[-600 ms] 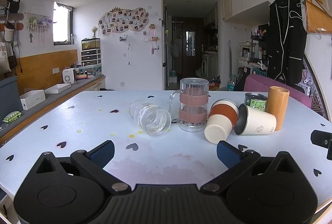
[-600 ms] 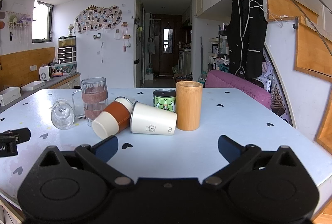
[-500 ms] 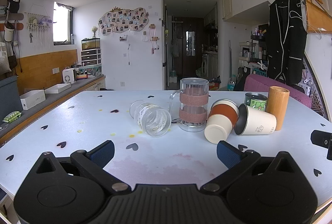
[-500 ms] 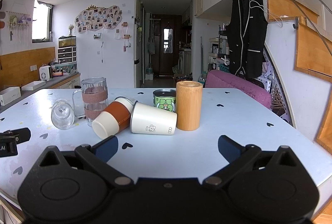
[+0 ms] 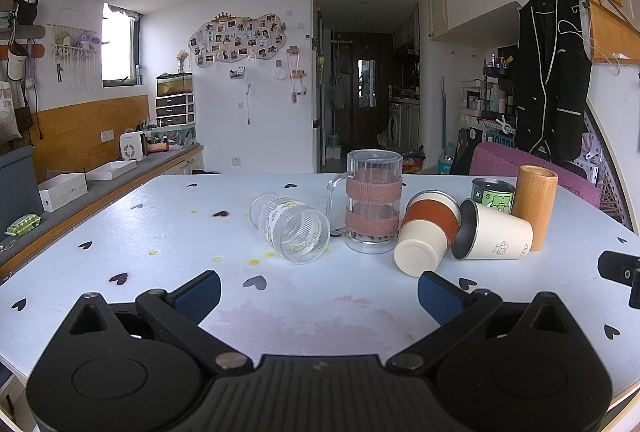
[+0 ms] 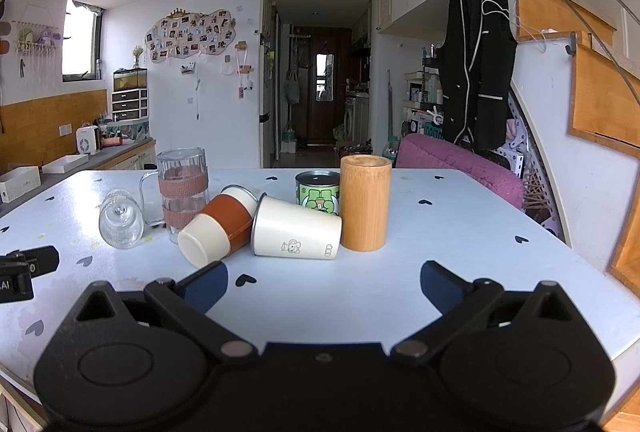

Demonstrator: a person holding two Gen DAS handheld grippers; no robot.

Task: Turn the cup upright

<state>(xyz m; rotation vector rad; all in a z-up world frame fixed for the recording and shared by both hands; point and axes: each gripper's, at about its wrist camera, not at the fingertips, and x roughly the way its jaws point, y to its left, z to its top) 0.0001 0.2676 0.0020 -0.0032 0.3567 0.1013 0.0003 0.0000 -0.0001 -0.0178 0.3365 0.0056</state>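
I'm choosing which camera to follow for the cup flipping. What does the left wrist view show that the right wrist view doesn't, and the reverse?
Only the left wrist view looks into the open mouths of the tipped ribbed glass and the white cup; the right gripper shows as a black part at its right edge.

Only the right wrist view shows the glass's base and more bare table to the right.

Both show the upright glass mug, sleeved cup, green tin and bamboo cup, and open, empty grippers.

On the table (image 6: 440, 232), left to right: tipped ribbed glass (image 6: 120, 222), upright handled mug (image 6: 182, 187), two tipped cups (image 6: 218, 228) (image 6: 296, 232), bamboo cup (image 6: 365, 203); tin (image 6: 317, 191) behind.
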